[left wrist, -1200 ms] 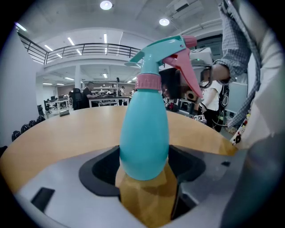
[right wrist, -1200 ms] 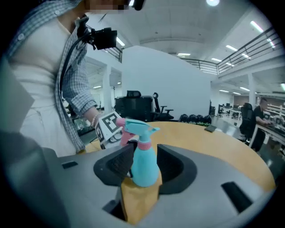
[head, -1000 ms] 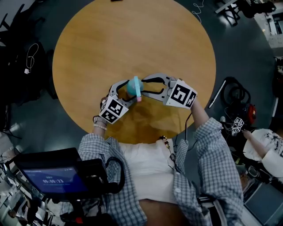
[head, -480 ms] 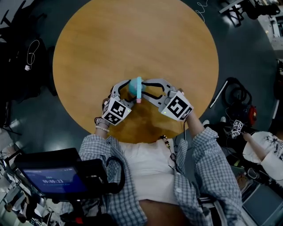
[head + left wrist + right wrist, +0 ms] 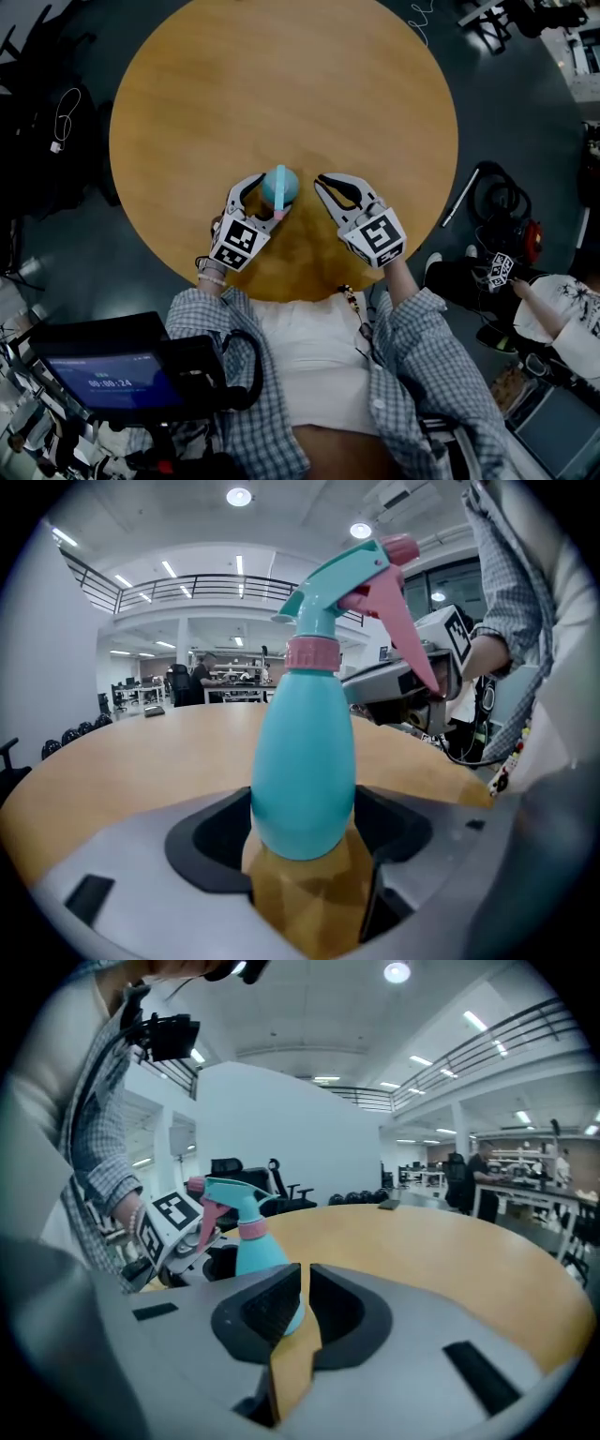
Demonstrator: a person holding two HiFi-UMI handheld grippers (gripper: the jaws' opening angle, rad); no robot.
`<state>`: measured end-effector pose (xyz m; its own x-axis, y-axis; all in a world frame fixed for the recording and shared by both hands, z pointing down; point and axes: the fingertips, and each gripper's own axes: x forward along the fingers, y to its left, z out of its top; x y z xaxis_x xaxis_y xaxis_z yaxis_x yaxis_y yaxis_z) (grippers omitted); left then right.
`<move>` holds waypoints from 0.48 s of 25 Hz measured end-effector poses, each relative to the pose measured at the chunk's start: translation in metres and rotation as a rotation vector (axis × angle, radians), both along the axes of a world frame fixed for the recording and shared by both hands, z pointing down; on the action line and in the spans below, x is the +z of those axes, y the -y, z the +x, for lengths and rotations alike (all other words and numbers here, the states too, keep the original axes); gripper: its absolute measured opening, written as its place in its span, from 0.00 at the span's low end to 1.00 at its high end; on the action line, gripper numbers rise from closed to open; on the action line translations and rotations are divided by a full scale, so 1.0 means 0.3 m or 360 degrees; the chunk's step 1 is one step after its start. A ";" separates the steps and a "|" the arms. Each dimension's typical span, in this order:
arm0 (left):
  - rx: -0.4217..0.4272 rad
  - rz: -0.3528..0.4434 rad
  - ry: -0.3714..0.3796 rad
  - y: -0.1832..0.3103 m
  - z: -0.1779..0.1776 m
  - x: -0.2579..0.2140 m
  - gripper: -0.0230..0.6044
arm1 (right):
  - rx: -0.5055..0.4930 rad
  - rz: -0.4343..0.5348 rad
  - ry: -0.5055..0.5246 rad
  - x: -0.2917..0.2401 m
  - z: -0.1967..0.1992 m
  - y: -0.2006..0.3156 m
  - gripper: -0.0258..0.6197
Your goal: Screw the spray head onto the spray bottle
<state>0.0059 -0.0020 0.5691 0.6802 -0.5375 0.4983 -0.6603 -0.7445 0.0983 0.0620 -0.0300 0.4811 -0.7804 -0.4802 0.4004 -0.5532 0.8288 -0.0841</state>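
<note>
The left gripper [image 5: 302, 834] has its dark pads [image 5: 211, 834] pressed to both sides of the teal spray bottle [image 5: 302, 761], which stands upright on the round wooden table [image 5: 122, 761]. A pink collar [image 5: 311, 653] joins the bottle to the teal spray head [image 5: 339, 581], whose pink trigger [image 5: 401, 621] hangs to the right. Just behind the trigger is the right gripper [image 5: 375, 682], held by a hand [image 5: 487, 658] in a checked sleeve [image 5: 506, 574]. Its jaws have just been closing, with nothing between them.

One spray bottle [image 5: 279, 186], one round table [image 5: 281, 84], two grippers [image 5: 265, 197] [image 5: 322, 181]
</note>
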 end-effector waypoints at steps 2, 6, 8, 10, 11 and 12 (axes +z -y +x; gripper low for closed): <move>-0.0007 -0.0007 -0.0006 -0.009 -0.007 -0.002 0.57 | 0.0134 -0.0068 0.0074 0.012 0.029 0.011 0.08; -0.0021 0.0006 -0.0029 -0.027 -0.016 -0.026 0.57 | 0.0205 -0.0130 0.0134 0.032 0.036 -0.003 0.07; -0.0051 0.0008 -0.0051 -0.025 -0.021 -0.035 0.57 | 0.0207 -0.0144 0.0158 0.033 0.029 -0.010 0.08; -0.0070 0.0008 -0.0041 -0.018 -0.025 -0.028 0.57 | 0.0168 -0.0125 0.0147 0.034 0.010 -0.017 0.08; -0.0067 0.0011 -0.0020 -0.016 -0.025 -0.019 0.57 | 0.0135 -0.0107 0.0127 0.037 -0.006 -0.021 0.07; -0.0061 0.0011 -0.0002 -0.017 -0.026 -0.008 0.57 | 0.0100 -0.0090 0.0103 0.041 -0.026 -0.024 0.07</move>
